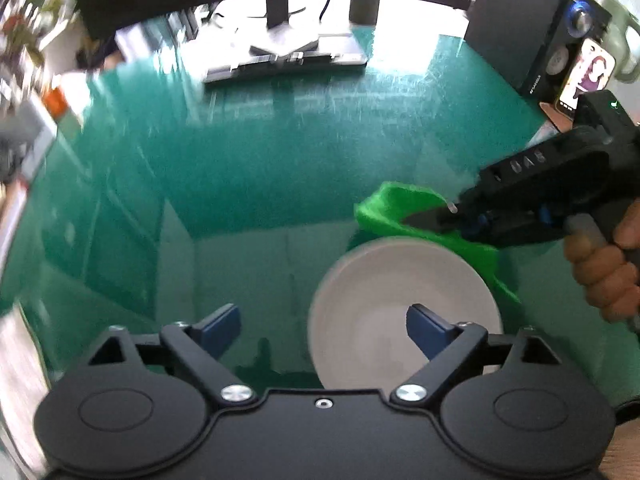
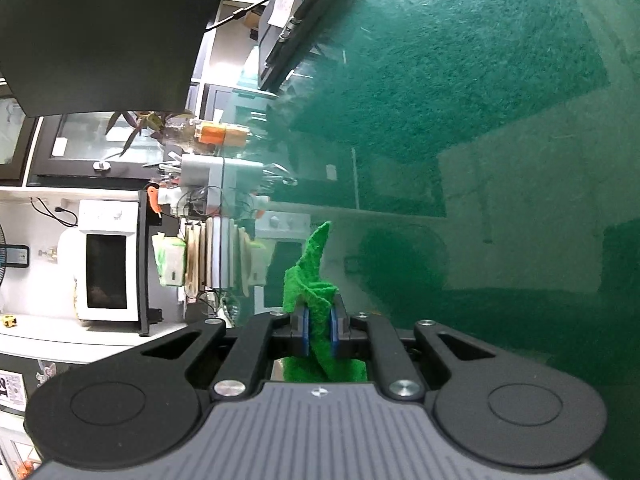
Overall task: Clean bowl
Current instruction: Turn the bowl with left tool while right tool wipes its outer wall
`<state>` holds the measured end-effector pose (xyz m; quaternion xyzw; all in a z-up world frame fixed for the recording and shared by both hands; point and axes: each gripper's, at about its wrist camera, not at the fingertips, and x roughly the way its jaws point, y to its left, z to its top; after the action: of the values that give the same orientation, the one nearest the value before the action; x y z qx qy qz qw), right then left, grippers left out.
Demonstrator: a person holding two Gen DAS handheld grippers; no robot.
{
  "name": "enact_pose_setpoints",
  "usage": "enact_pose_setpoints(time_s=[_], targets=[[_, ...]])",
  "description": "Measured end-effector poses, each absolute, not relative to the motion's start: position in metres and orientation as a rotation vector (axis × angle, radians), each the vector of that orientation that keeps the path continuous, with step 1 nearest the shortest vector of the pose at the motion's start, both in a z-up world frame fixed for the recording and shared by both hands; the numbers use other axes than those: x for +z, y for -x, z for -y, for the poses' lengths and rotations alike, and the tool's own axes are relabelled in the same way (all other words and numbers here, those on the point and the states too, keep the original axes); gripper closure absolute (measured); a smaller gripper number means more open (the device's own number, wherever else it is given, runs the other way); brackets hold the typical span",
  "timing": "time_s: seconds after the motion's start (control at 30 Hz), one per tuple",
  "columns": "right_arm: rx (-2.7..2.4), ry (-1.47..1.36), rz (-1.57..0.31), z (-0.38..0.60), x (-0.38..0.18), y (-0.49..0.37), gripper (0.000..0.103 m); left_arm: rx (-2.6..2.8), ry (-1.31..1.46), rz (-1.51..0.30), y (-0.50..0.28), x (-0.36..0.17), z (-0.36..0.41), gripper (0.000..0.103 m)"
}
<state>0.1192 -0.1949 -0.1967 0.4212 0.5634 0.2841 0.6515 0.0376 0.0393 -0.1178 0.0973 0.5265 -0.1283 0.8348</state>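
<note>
A white bowl [image 1: 404, 312] sits on the green mat, low and right of centre in the left wrist view. My left gripper [image 1: 324, 330] is open just above it; its right finger overlaps the bowl's inside, its left finger hangs over bare mat. Beyond the bowl, my right gripper [image 1: 424, 220] comes in from the right, held by a hand, and is shut on a bright green cloth [image 1: 394, 208] that drapes behind the bowl's far rim. In the right wrist view the right gripper [image 2: 320, 330] pinches the green cloth [image 2: 312, 276] between its blue pads, turned on its side. The bowl is out of that view.
The green mat [image 1: 260, 168] covers the table. A monitor stand and keyboard [image 1: 288, 60] lie at the far edge, a black speaker [image 1: 532, 32] and a phone [image 1: 588, 76] at the far right. Shelves with a microwave [image 2: 108, 272] and clutter stand beyond the table's left side.
</note>
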Motion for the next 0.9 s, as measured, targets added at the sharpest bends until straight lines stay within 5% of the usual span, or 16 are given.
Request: enact_pose_setpoints(time_s=[0.13,0.27,0.4,0.53,0.9], targets=[[0.655,-0.942,-1.283,0.192,-0.194,-0.121,0.092,-0.255,-0.118,-1.139,-0.026,-0.120,-0.040,0.022],[0.672,-0.935,-1.283,0.190,-0.190,-0.122,0.092,-0.252,-0.202,-1.127,-0.026,-0.126,-0.033,0.083],[0.673,-0.926,-1.292,0.195,-0.187,-0.113,0.092,-0.325,-0.257,-1.101,-0.027,-0.129,-0.040,0.082],[0.649,-0.962,-1.295,0.210,-0.187,-0.082,0.092,-0.425,-0.396,-1.041,-0.034,-0.132,-0.035,0.069],[0.501,-1.078,-1.265,0.221,-0.197,-0.040,0.092,-0.541,-0.541,-0.971,-0.037,-0.134,-0.026,0.068]])
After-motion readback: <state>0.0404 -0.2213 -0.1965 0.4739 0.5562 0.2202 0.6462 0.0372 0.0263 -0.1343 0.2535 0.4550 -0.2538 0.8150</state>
